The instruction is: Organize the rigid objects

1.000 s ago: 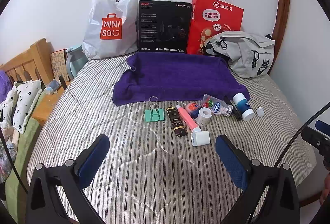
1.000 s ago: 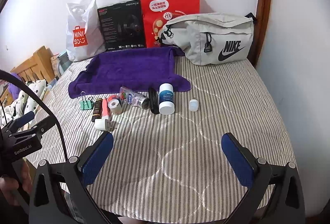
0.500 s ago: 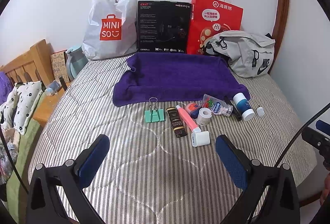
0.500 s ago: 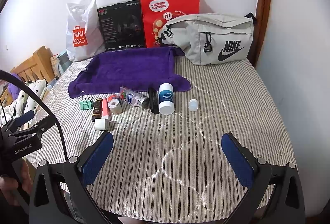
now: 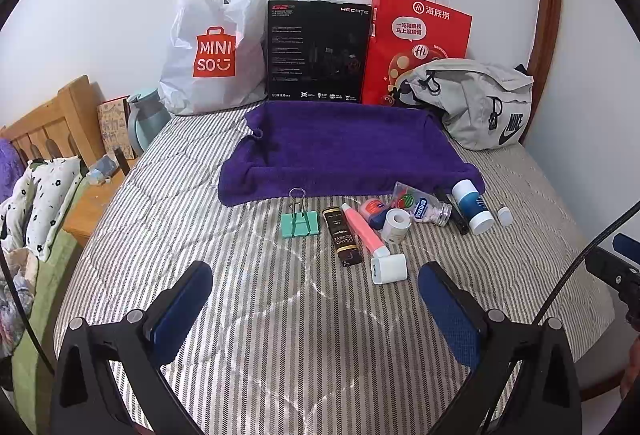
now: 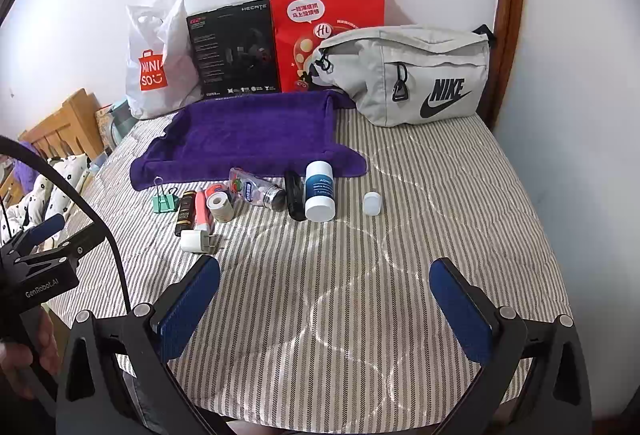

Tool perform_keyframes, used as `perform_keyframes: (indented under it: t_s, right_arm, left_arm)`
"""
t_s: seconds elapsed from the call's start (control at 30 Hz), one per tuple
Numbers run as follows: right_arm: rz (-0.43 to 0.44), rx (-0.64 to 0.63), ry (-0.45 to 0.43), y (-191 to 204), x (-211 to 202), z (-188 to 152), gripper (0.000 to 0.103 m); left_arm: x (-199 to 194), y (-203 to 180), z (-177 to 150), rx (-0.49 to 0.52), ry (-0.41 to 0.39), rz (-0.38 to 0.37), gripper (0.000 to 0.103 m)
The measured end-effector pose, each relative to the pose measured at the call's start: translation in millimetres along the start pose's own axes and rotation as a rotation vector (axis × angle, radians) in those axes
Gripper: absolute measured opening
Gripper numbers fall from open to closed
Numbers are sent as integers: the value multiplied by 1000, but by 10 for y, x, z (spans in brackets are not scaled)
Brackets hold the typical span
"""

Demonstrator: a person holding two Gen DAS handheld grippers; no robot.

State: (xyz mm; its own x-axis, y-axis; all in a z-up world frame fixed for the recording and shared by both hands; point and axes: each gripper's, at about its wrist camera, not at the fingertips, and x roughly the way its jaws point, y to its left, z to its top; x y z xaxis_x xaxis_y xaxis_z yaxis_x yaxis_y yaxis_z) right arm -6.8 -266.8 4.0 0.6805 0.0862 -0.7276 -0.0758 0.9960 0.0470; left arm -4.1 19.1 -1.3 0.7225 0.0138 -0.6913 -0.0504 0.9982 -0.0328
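A purple towel (image 5: 344, 151) lies spread on the striped bed. In a row before its near edge sit a green binder clip (image 5: 300, 223), a black-and-gold tube (image 5: 343, 241), a pink tube (image 5: 364, 231), a white charger (image 5: 389, 269), a tape roll (image 5: 396, 225), a clear pill bottle (image 5: 420, 205), a blue-and-white bottle (image 6: 319, 191) and a small white cap (image 6: 372, 203). My left gripper (image 5: 316, 299) hovers open, short of the row, with nothing between its fingers. My right gripper (image 6: 326, 295) is open too, nearer than the bottle, holding nothing.
Against the far wall stand a white Miniso bag (image 5: 214, 47), a black box (image 5: 318, 51) and a red paper bag (image 5: 416, 43). A grey Nike pouch (image 6: 412, 75) rests at the back right. A wooden headboard (image 5: 52, 123) and a floral pillow (image 5: 44, 203) lie left.
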Motion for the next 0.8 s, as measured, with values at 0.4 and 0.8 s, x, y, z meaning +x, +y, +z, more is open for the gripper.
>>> perform_keyframes:
  t_s: [0.4,0.8]
  right_arm:
    - [3,7,2,-36,5,-5,103]
    - [14,-17,11,-39,120,24,103]
  left_arm:
    - [8,-7,13,2,7,0,103]
    - [236,49,51,0,31,-2,103]
